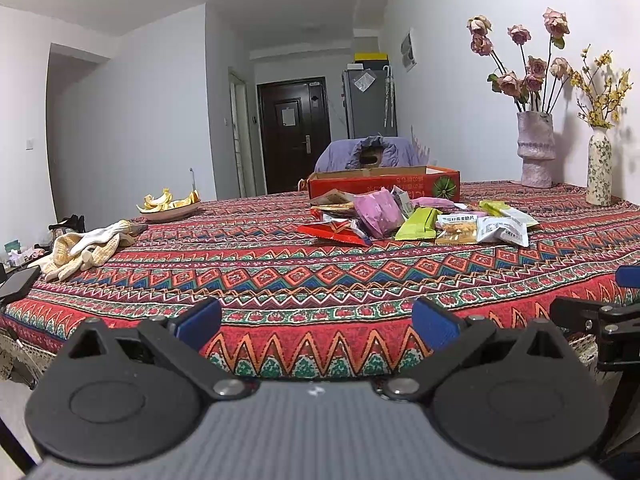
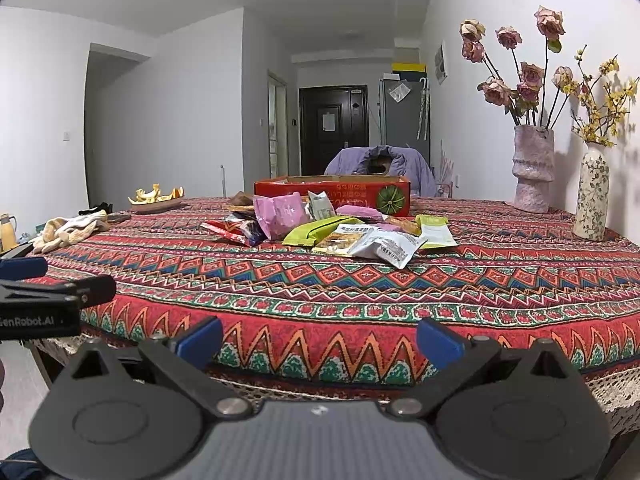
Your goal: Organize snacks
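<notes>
Several snack packets lie in a loose pile on the patterned tablecloth: a pink bag [image 1: 378,214] [image 2: 280,214], a lime-green bar [image 1: 418,224] [image 2: 316,230], a white-grey pouch [image 1: 502,230] [image 2: 390,246] and a red packet [image 1: 330,232] [image 2: 236,230]. Behind them stands an open red cardboard box [image 1: 384,184] [image 2: 340,192]. My left gripper [image 1: 316,322] hovers open at the table's near edge, far short of the pile, with nothing between its blue pads. My right gripper [image 2: 318,340] is likewise open and empty at the near edge.
White-yellow gloves [image 1: 86,248] [image 2: 68,228] and a plate of fruit peels [image 1: 170,206] [image 2: 156,198] sit at the left. Two flower vases [image 1: 536,150] [image 2: 592,196] stand at the right by the wall. A chair with purple cloth [image 1: 364,152] is behind the table.
</notes>
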A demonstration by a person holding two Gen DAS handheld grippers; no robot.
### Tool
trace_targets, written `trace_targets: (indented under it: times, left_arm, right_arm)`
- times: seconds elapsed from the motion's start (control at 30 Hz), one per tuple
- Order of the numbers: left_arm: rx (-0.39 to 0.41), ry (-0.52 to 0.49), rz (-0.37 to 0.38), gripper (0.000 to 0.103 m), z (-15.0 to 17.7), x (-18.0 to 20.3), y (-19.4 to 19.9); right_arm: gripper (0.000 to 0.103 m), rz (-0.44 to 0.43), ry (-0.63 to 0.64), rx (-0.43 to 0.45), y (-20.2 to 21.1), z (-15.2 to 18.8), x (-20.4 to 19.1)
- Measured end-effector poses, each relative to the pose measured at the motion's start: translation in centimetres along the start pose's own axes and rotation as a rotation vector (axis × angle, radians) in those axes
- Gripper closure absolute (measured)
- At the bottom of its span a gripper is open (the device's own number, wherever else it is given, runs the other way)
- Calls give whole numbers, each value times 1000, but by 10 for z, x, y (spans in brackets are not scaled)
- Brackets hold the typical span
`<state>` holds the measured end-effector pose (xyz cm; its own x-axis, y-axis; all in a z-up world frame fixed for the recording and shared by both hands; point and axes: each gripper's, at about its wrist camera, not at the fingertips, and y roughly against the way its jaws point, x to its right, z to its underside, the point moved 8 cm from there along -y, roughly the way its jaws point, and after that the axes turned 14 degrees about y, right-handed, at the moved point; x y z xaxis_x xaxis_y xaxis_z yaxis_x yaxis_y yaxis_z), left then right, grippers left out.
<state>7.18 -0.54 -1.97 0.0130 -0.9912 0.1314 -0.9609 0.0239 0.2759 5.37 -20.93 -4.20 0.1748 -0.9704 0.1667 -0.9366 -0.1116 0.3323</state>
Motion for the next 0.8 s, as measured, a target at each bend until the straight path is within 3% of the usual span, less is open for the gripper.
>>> trace_targets:
  times: [0.8]
  left_arm:
    - [9, -11, -20, 0, -7, -4, -6]
  right_arm:
    - [0, 47, -13, 3, -8, -11, 18]
